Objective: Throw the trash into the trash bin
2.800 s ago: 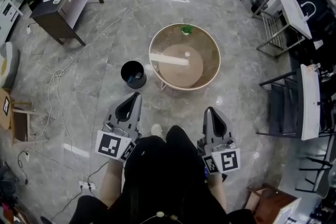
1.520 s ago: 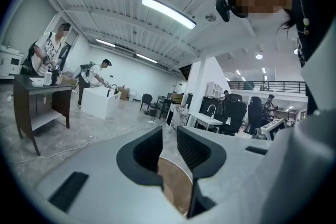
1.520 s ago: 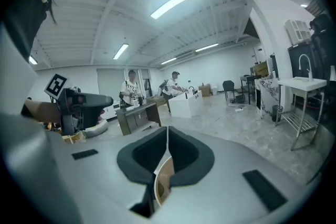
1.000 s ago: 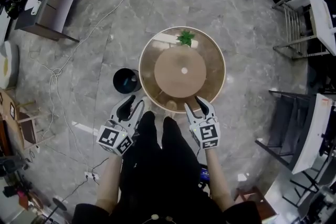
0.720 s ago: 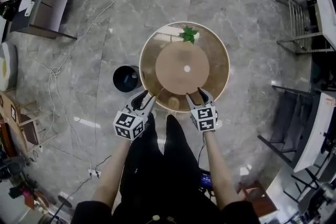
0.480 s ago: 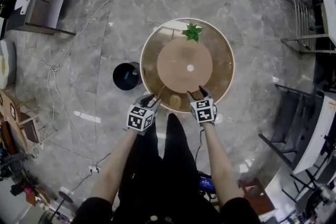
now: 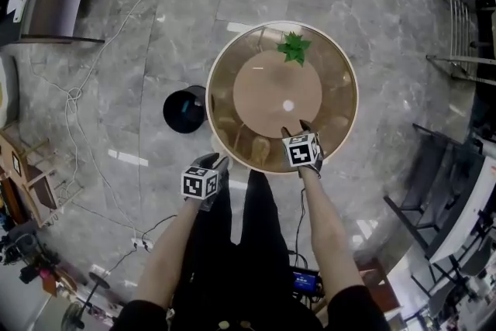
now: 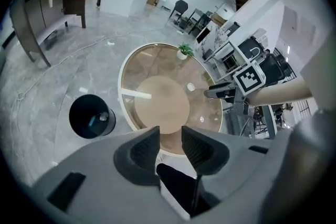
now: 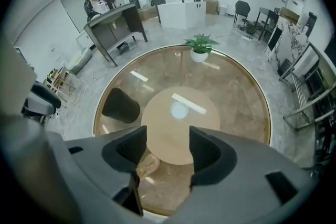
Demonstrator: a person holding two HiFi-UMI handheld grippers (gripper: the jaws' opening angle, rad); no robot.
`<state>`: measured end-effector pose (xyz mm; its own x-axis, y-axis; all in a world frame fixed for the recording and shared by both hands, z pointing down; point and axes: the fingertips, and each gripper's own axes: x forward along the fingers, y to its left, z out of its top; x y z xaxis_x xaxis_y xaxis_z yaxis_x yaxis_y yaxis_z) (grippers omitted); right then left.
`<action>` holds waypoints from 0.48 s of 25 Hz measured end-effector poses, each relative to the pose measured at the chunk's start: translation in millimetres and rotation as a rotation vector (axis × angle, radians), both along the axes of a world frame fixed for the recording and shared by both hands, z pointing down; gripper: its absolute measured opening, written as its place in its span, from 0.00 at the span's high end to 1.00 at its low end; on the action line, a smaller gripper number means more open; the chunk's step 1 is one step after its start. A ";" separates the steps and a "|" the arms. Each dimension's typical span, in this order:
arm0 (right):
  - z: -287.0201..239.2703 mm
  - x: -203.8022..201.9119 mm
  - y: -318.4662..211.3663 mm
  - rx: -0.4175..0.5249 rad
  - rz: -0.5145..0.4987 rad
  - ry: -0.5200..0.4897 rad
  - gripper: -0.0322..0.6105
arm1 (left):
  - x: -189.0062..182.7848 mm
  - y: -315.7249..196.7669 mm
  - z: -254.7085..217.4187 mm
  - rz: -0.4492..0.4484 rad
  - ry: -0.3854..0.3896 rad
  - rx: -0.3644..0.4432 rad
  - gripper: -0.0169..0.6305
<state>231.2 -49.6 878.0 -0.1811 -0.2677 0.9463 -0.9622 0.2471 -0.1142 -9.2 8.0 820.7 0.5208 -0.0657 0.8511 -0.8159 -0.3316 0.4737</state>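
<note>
The round glass worktop [image 7: 341,74] spreads ahead of both my jaws. The black trash bin [image 7: 184,109] stands on the floor left of my left gripper [image 8: 169,135], handy for the drop. Both pairs of jaws have just spread wide and are empty. My right gripper [image 9: 168,136] tips down toward the crumpled trash [image 9: 147,164], which lies beside its left jaw, likely my pickup.

hand-held gripper [image 9: 168,139] jaws just opening, nothing between; glass table [image 9: 236,97] beneath; potted plant [image 9: 200,47] at far rim
</note>
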 end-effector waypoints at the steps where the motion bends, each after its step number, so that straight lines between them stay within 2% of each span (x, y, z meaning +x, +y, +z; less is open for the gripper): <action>1: 5.8 1.4 -5.4 -0.012 -0.005 0.007 0.55 | -2.3 -6.5 2.6 -0.005 -0.001 0.000 0.77; 8: 35.9 7.3 -40.0 -0.060 -0.019 0.049 0.57 | -7.7 -62.2 20.8 -0.045 -0.005 0.023 0.78; 12: 53.5 4.9 -45.2 -0.088 -0.020 0.058 0.57 | -1.6 -81.6 25.5 -0.038 0.007 0.036 0.78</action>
